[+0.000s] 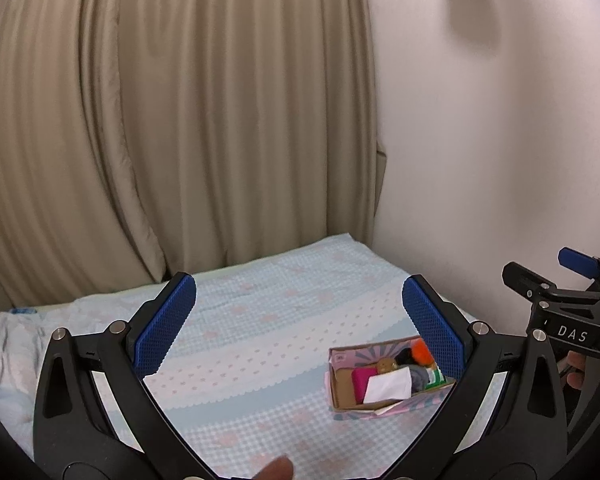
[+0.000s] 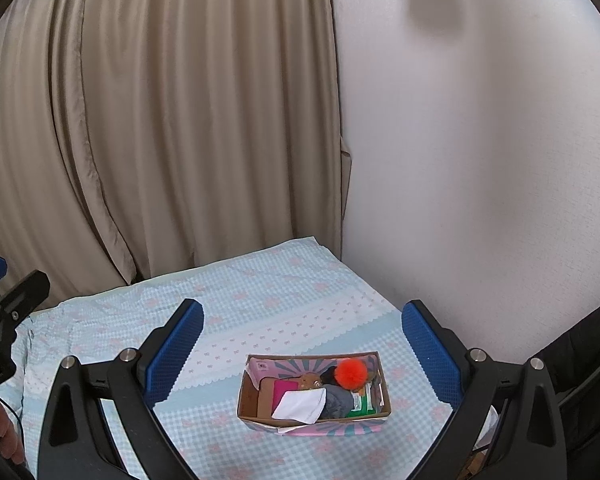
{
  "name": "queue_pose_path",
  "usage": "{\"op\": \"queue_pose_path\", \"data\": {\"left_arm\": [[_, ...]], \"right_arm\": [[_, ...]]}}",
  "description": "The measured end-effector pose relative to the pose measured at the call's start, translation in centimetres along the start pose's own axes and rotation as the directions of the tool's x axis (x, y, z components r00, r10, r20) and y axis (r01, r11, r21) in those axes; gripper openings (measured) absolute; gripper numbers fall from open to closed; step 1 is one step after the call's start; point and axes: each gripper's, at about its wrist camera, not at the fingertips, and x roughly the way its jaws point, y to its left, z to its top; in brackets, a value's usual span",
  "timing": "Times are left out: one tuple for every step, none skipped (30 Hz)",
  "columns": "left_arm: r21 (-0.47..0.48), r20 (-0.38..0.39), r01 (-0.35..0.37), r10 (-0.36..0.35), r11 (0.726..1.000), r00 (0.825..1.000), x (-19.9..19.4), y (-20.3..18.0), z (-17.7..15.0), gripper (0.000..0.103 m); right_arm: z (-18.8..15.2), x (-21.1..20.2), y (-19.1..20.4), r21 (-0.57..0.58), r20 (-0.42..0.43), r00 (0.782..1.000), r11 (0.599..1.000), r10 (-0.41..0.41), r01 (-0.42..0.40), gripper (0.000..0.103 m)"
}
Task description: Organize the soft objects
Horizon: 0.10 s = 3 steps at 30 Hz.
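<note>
Box (image 2: 260,398) of soft things, orange pompom (image 2: 351,374) unobstructed only in right view.

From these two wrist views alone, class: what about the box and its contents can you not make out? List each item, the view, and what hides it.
- Cardboard box, left wrist view: its right end is covered by the left gripper's blue finger.
- Dark items beside the orange pom-pom, right wrist view: too small and overlapped to identify.
- Box floor under the white cloth: hidden in both views.
- Bedspread's near edge: cut off by the frame.
</note>
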Motion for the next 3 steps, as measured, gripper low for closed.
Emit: {"op": "queue_pose_path", "data": {"left_arm": [[-0.001, -0.003, 0.004, -0.004, 1.000, 1.000, 0.23, -0.02, -0.08, 0.103], [0.000, -0.005, 0.007, -0.007, 1.000, 1.000, 0.47, -0.06, -0.14, 0.103], [0.002, -0.007, 0.007, -0.007, 1.000, 1.000, 0.71, -0.09, -0.19, 0.103]], "right_arm": [[0.08, 0.28, 0.06, 0.001, -0.006, 1.000, 1.000, -0.002, 0.002, 0.099], [-0.02, 0.50, 0.06, 0.002, -0.011, 1.000, 1.000, -0.004, 0.004, 0.099], [-0.07, 0.73, 0.05, 0.004, -0.017, 1.000, 1.000, -0.007, 0.007, 0.099]]}}
